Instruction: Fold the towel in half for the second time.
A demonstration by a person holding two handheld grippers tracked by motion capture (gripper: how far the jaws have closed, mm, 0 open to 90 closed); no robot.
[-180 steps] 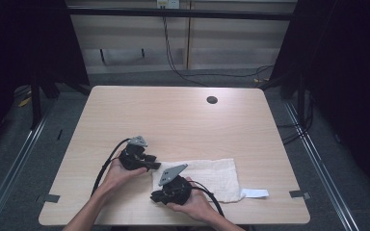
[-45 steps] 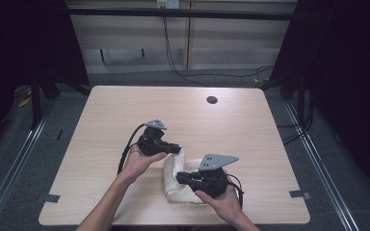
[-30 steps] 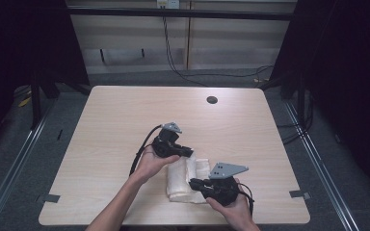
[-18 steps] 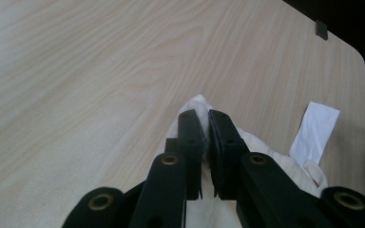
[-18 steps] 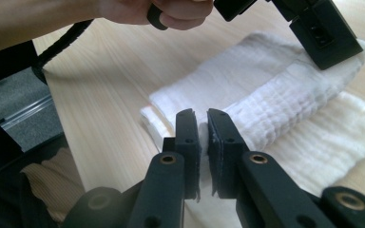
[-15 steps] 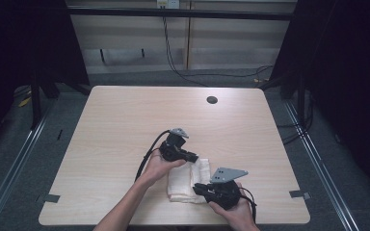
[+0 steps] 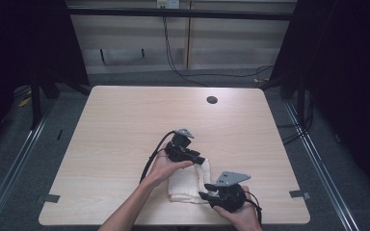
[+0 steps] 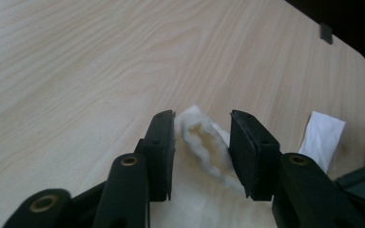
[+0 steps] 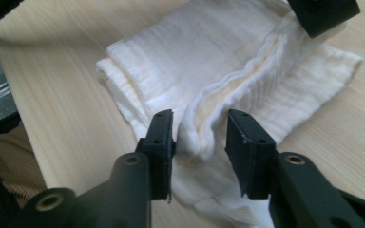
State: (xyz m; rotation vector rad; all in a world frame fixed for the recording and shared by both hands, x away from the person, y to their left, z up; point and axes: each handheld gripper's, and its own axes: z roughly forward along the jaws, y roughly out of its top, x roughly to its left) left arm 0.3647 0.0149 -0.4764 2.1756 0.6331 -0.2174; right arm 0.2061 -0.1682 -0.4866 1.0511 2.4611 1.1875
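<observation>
A white cloth [image 7: 187,185] lies folded into a thick narrow stack near the table's front edge. My left gripper [image 7: 201,159] rests at the cloth's far corner. Its jaws have just been opening, and a puffy fold of cloth [image 8: 204,142] stands loose between them. My right gripper [image 7: 204,196] sits at the cloth's near right corner. Its jaws have also just been opening, and they stand apart around a raised ridge of the cloth [image 9: 199,128]. In the right gripper view, the left gripper's jaw tip shows at the cloth's far end.
The light wooden table [image 7: 125,120] has a dark cable hole [image 7: 212,100] at the back. A small white tag [image 8: 321,137] lies on the wood beside the cloth. Dark floor and metal rails surround the table.
The cloth, spread flat earlier, is now folded over into a narrow stack. Both hands have shifted right and sunk onto it, the left carrying the cloth's edge across.
</observation>
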